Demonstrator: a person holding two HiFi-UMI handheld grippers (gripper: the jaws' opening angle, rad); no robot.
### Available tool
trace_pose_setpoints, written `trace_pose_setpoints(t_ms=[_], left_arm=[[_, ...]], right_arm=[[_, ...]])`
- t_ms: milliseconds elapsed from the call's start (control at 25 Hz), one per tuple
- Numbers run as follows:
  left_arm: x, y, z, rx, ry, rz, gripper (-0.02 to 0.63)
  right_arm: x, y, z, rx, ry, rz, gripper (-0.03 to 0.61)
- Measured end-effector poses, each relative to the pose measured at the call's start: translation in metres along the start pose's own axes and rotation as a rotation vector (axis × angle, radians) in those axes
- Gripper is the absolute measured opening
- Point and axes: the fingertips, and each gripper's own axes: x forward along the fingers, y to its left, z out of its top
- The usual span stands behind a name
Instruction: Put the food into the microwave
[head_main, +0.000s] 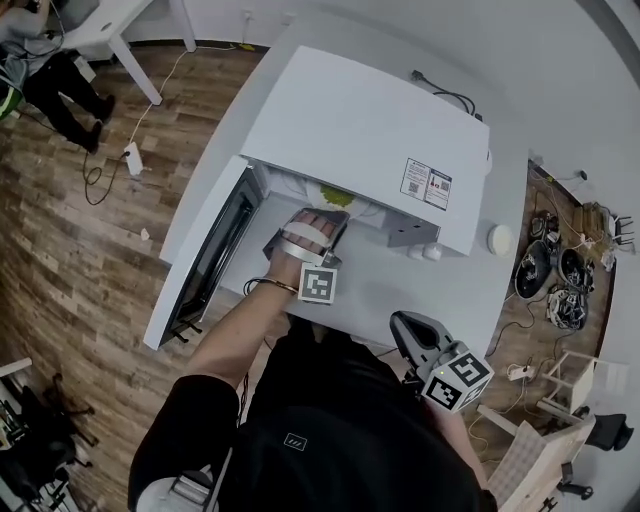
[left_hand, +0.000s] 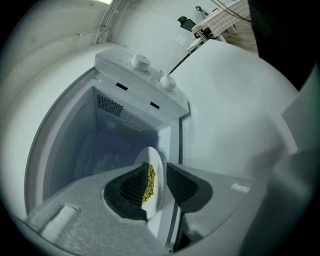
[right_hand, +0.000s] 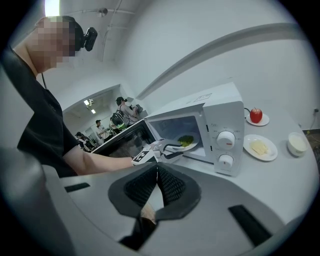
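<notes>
The white microwave stands on the white table with its door swung open to the left. A white plate of green food sits in the mouth of the cavity. My left gripper reaches in with the plate's rim between its jaws; the right pad stands clear of the rim, so it is open. From the right gripper view the plate rests on the cavity floor with the left gripper at its edge. My right gripper hangs back near my body, shut, empty.
Right of the microwave are a red apple on a small plate, a plate with a pale yellow slice and a small white bowl. Cables and gear lie on the wooden floor to the right.
</notes>
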Motion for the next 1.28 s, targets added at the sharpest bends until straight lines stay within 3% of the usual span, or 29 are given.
trace_pose_setpoints(t_ms=[400,560,1040,1280], left_arm=[[0.010,0.015,-0.007,-0.003,-0.006,0.050,0.036],[0.014,0.030,-0.013,0.056,0.028,0.111,0.032],[0.031,0.050,-0.023,0.031,0.050,0.076,0.031],[0.024,0.043,-0.024,0.035,0.078,0.052,0.032]], right_arm=[[0.021,0.019,0.000,-0.057,0.060,0.050,0.014],[0.022,0.021,-0.005,-0.049,0.070,0.047,0.014],[0.020,0.020,-0.010,-0.013,0.042,0.036,0.014],[0.020,0.028,-0.005,-0.048,0.009,0.049,0.014]])
